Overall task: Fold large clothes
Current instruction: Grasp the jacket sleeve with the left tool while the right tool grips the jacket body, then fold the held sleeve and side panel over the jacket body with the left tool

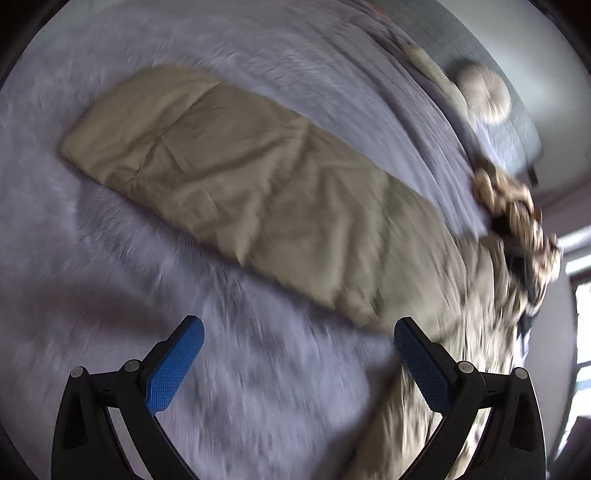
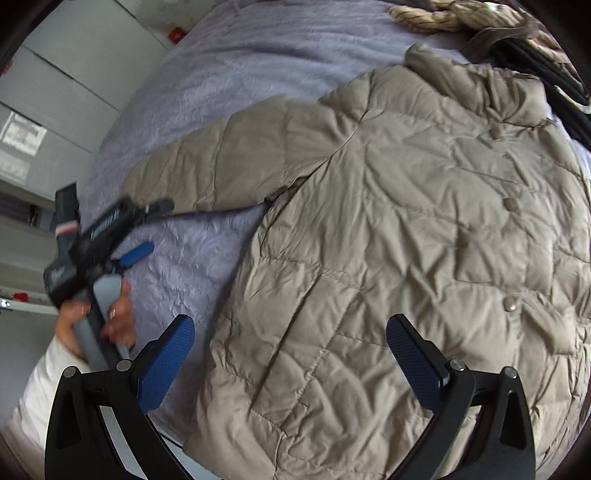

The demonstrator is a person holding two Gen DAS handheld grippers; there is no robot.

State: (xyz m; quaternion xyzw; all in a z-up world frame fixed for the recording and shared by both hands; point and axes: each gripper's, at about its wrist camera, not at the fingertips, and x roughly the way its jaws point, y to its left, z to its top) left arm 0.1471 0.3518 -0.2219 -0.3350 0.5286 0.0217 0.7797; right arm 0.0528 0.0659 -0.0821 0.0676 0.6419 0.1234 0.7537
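Observation:
A beige quilted puffer jacket [image 2: 388, 240] lies front up on a lavender bedspread [image 2: 229, 74], snap buttons showing, one sleeve [image 2: 221, 158] stretched out to the left. In the left wrist view that sleeve [image 1: 240, 184] lies flat across the bedspread [image 1: 258, 387]. My left gripper [image 1: 299, 343] is open and empty above the bedspread, just short of the sleeve's near edge; it also shows in the right wrist view [image 2: 147, 229], held in a hand. My right gripper [image 2: 290, 343] is open and empty above the jacket's lower body.
A pile of knitted and dark clothes [image 2: 480, 22] lies at the head of the bed past the collar, also visible in the left wrist view [image 1: 517, 221]. A round cream cushion [image 1: 482, 96] sits further back. Grey floor [image 2: 66, 92] lies left of the bed.

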